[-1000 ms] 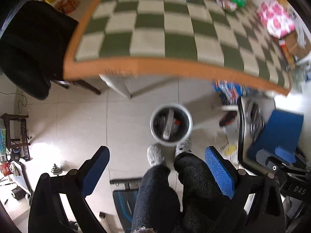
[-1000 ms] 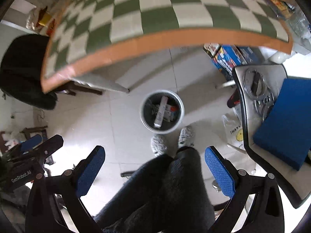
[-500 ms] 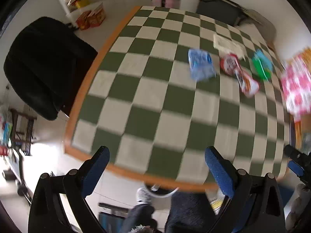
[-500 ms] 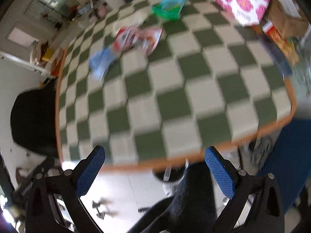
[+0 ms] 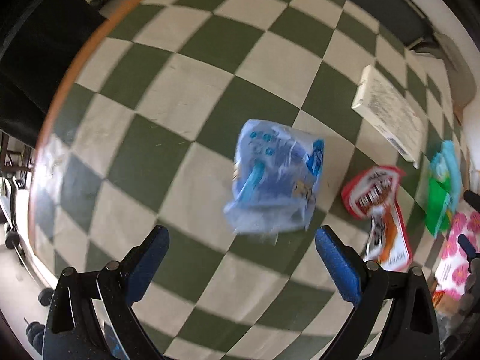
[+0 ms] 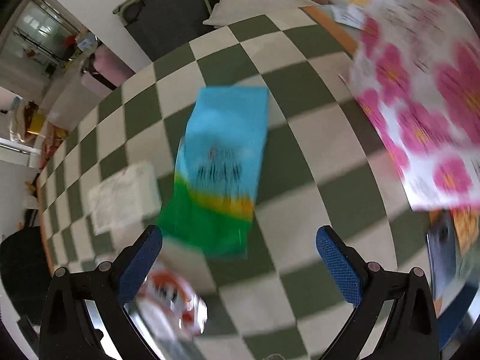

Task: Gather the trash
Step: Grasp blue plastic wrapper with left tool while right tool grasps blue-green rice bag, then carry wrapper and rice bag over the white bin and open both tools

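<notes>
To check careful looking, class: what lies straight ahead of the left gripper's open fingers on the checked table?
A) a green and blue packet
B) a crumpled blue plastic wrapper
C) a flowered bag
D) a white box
B: the crumpled blue plastic wrapper lies on the table, ahead of the open left gripper.

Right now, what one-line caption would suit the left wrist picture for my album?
Open left gripper poised over a crumpled blue plastic wrapper on the green-and-cream checkered table.

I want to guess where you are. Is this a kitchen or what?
Probably a lived-in room at home, not clearly a kitchen: a checkered table strewn with snack wrappers, a folded cot by the wall.
</notes>
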### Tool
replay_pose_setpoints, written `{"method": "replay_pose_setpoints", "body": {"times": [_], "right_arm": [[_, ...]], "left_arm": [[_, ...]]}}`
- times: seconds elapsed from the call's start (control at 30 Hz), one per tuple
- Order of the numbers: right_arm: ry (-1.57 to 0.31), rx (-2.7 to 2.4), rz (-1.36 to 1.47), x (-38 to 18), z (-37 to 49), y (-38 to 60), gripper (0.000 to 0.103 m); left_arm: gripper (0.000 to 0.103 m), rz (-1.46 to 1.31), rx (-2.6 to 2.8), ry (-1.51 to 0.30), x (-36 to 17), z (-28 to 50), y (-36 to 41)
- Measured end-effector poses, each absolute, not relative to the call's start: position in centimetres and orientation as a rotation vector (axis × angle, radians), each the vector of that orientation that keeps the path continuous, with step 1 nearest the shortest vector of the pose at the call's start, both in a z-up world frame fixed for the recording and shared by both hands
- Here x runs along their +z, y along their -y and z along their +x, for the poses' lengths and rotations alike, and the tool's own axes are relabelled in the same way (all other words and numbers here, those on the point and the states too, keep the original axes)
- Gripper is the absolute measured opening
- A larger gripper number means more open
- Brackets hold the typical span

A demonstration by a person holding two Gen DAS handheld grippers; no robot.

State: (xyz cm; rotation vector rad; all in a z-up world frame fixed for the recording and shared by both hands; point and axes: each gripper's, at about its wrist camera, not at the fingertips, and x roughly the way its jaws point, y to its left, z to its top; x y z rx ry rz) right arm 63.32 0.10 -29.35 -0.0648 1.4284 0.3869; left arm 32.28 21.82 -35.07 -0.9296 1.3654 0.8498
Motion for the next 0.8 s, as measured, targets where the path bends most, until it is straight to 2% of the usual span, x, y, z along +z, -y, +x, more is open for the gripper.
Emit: {"method": "replay_pose_setpoints", "body": {"times": [0.23, 0.27, 0.3, 0.33, 0.4, 0.47, 0.53, 0.6, 0.8], "right_arm": [[-1.474, 0.373, -0.142, -33.8, 67.3, -4.8, 0.103], [-1.478, 0.370, -0.155, -34.3, 67.5, -5.2, 0.103], [-1.482, 0.365, -0.169, -34.9, 67.8, -5.7, 0.103], [-1.491, 0.362, -0.181, -35.5, 68.1, -6.1, 0.103], [-1.517, 0.364, -0.191, -36.7, 68.4, -6.7, 0.103], [-1.544, 0.361, -0.204, -37.7, 68.6, -7.0, 0.103], [-1.544, 0.370, -0.202, -38.1, 68.6, -7.0, 0.102], [-1.524, 0.379, -0.219, -37.9, 68.5, -7.0, 0.087], [-1.494, 0.432, -0.226, -37.0, 67.7, -6.2, 0.079]], "left_arm": [[0.099, -0.950, 0.858, -1.432, -38.9, 35.0, -23.4], [0.096, -0.940, 0.861, -1.434, -39.0, 35.2, -23.4], [0.088, -0.928, 0.863, -1.433, -39.1, 35.4, -23.5], [0.086, -0.908, 0.872, -1.437, -39.0, 35.6, -23.5], [0.072, -0.880, 0.873, -1.423, -38.5, 35.8, -23.3], [0.064, -0.869, 0.867, -1.417, -38.2, 35.7, -23.1], [0.063, -0.855, 0.866, -1.416, -37.8, 35.5, -22.9], [0.062, -0.829, 0.872, -1.414, -37.4, 35.2, -22.6], [0.058, -0.765, 0.857, -1.411, -35.8, 34.9, -21.3]]}}
